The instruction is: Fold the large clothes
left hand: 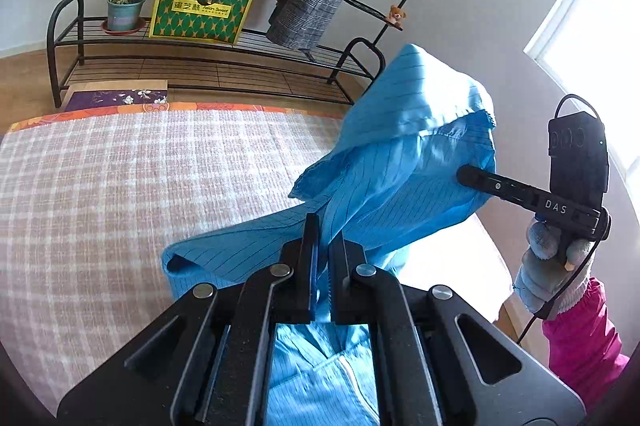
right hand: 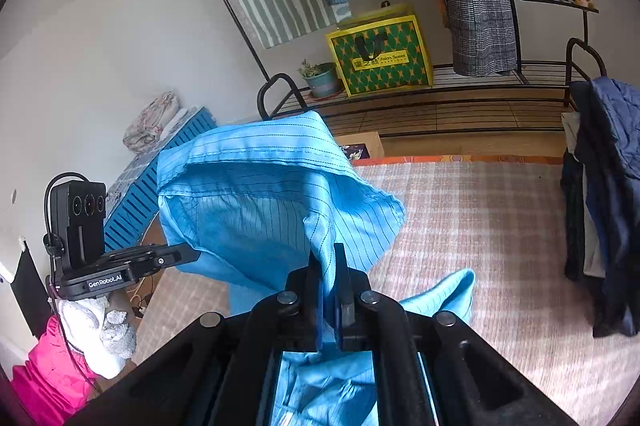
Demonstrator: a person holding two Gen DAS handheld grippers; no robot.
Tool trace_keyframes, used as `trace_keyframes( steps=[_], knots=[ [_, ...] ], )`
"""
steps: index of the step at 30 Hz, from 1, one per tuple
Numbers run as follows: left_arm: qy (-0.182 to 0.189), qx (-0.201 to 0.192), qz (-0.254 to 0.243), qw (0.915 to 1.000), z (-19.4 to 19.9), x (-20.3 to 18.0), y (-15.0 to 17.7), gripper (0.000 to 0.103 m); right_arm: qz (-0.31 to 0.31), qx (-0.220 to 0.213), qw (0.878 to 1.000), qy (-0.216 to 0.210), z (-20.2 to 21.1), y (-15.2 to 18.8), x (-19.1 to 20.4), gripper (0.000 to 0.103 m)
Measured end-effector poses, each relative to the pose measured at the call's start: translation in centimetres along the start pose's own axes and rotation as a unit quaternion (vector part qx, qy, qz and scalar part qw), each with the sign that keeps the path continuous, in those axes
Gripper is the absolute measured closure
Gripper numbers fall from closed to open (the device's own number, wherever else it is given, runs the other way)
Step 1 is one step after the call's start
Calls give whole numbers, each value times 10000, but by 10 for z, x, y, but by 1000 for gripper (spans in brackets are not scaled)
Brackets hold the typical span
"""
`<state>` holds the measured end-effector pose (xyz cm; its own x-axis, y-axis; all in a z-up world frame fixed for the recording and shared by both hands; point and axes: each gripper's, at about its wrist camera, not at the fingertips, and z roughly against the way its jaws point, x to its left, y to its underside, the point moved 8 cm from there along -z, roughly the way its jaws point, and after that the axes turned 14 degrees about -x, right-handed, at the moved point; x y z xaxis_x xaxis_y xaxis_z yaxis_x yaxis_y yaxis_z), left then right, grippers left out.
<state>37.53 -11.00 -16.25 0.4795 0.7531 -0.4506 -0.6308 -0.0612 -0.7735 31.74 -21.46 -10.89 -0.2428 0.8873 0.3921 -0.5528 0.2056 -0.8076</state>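
Observation:
A large light-blue pinstriped garment (left hand: 404, 162) hangs lifted above the checked bedspread (left hand: 120, 194). My left gripper (left hand: 324, 226) is shut on a fold of its cloth, which runs between the pads and down under the gripper. In the right wrist view the same blue garment (right hand: 256, 194) billows up ahead, and my right gripper (right hand: 329, 258) is shut on another part of it. Each view shows the other gripper at the side, its fingers hidden in the cloth, held by a gloved hand (left hand: 548, 266) with a pink sleeve. A sleeve end (right hand: 452, 290) trails on the bed.
A black metal rack (left hand: 208, 50) behind the bed carries a green-yellow bag (left hand: 202, 6), a potted plant (left hand: 122, 10) and hanging clothes. Dark clothes (right hand: 604, 194) are draped at the bed's right side. A blue crate (right hand: 160, 178) stands left; a window (left hand: 592, 42) is on the right.

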Motion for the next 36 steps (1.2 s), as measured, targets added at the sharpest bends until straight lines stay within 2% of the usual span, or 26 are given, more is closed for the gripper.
trace_keyframes(
  steps=[5,11,17,21,23,25,26,28,29,31,33,36],
  knots=[
    [45,72,-233,9997,54,-31,56,102,120,15,9999,-88,62,46,35,102],
    [48,295,-237,9993,104,-48,148,102,299,307,9991,-62,115,133,61,102],
    [-127,807,2,9967,117,-33,238,102,-177,876,9960,-1,128,234,47,102],
    [-278,1128,-81,9932,121,-30,277,101,-30,1189,9925,284,126,280,35,102],
    [-337,1167,-231,9923,127,-33,282,98,-134,1369,9902,232,128,293,33,101],
    [-317,1142,-281,9926,138,-36,282,85,-39,1423,9896,196,137,295,37,91],
    [-300,1084,-282,9933,145,-37,278,83,35,1413,9898,151,144,294,41,88],
    [-213,1015,-274,9942,161,-39,272,82,160,1389,9902,40,161,290,48,74],
    [-214,980,-332,9944,168,-40,268,80,238,1342,9907,-13,170,286,52,72],
    [-202,927,-415,9946,180,-41,260,69,383,1262,9912,-92,185,279,57,70],
    [-110,846,-395,9956,188,-42,247,69,429,1127,9925,-174,197,267,58,70],
    [-192,595,-118,9980,189,-30,218,69,313,715,9969,-111,204,239,48,68]
  ],
)
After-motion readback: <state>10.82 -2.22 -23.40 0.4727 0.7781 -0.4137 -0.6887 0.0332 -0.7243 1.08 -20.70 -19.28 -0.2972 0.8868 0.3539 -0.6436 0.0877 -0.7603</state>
